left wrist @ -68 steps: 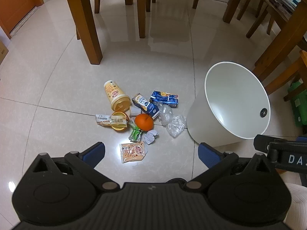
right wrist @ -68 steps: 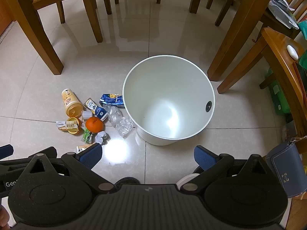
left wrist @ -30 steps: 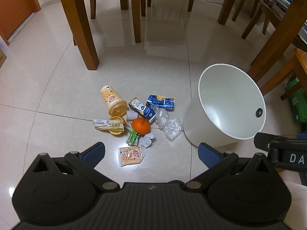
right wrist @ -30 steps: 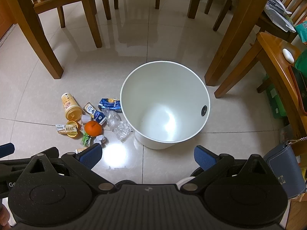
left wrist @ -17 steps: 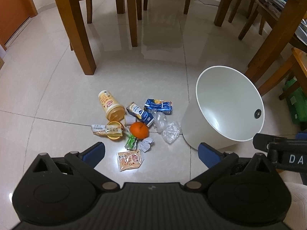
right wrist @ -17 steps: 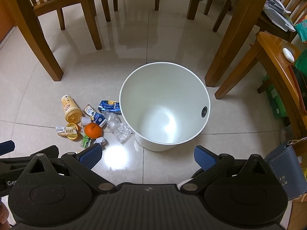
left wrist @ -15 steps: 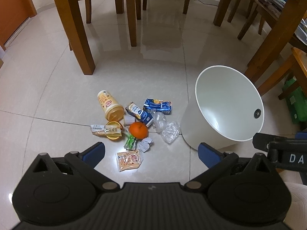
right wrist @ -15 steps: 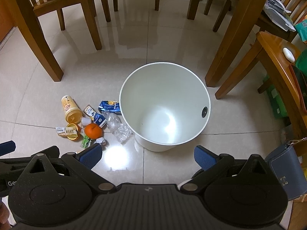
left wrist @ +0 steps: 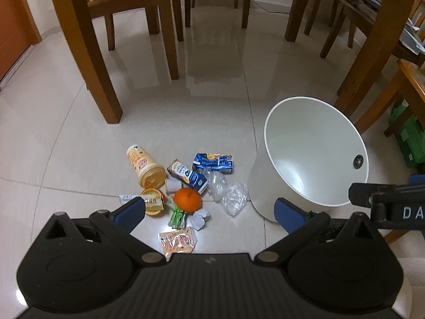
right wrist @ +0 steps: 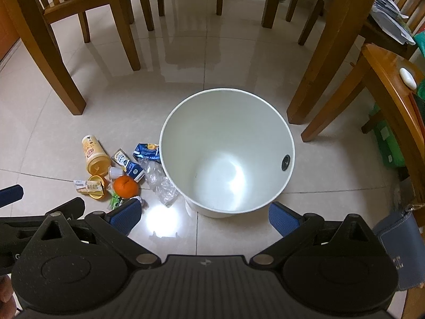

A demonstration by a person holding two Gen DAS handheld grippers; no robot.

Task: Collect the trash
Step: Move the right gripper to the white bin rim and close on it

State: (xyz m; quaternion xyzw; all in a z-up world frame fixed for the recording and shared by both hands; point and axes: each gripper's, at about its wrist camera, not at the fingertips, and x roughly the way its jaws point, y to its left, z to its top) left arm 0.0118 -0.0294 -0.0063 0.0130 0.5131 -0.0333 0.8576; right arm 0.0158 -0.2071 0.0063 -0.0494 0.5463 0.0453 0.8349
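Two grippers hung above a tiled floor (left wrist: 79, 138), both with jaws spread wide and holding nothing. My left gripper (left wrist: 209, 210) was over a small heap of trash: an orange (left wrist: 186, 199), a tipped yellow cup (left wrist: 144, 168), blue cartons (left wrist: 212, 160) and crumpled clear plastic (left wrist: 231, 196). My right gripper (right wrist: 203, 216) faced the empty white bin (right wrist: 225, 133), just beside the heap.
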